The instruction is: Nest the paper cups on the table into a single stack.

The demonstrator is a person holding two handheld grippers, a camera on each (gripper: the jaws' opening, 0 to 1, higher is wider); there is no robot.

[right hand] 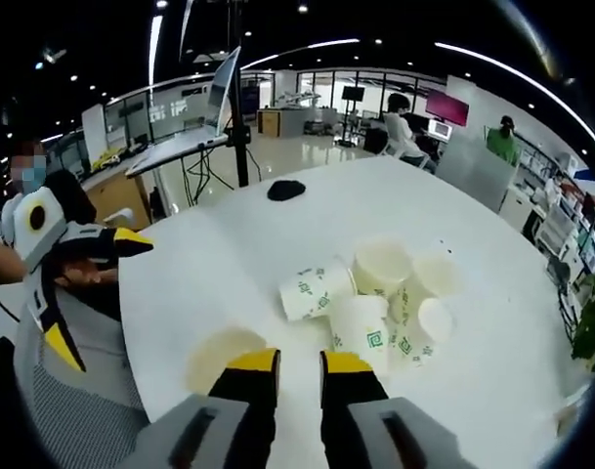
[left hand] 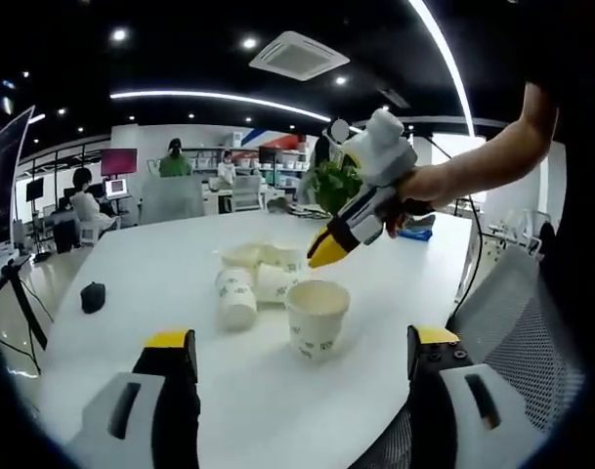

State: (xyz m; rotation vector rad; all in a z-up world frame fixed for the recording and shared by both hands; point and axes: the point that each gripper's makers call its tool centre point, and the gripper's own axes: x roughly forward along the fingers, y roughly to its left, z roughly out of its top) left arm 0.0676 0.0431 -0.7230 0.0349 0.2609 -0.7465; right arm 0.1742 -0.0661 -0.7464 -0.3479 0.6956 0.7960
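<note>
One white paper cup with green print [left hand: 317, 318] stands upright near the table's front edge, just beyond my open left gripper [left hand: 302, 354], which holds nothing. Behind it a cup [left hand: 236, 298] lies on its side next to a loose pile of cups [left hand: 268, 259]. My right gripper [left hand: 322, 256] hovers above and behind the upright cup, held by a person's hand. In the right gripper view my right gripper [right hand: 299, 369] is shut and empty, above the upright cup [right hand: 224, 357]. Several more cups [right hand: 380, 266] lie ahead, one on its side [right hand: 317, 288]. The left gripper [right hand: 94, 293] sits at the left.
The round white table [left hand: 150, 264] carries a small black object [left hand: 93, 296] at its left. A green plant [left hand: 331, 186] stands at the far edge. A mesh chair [left hand: 522, 322] is at the right, a tripod [right hand: 240, 127] beyond the table, and people sit at desks in the background.
</note>
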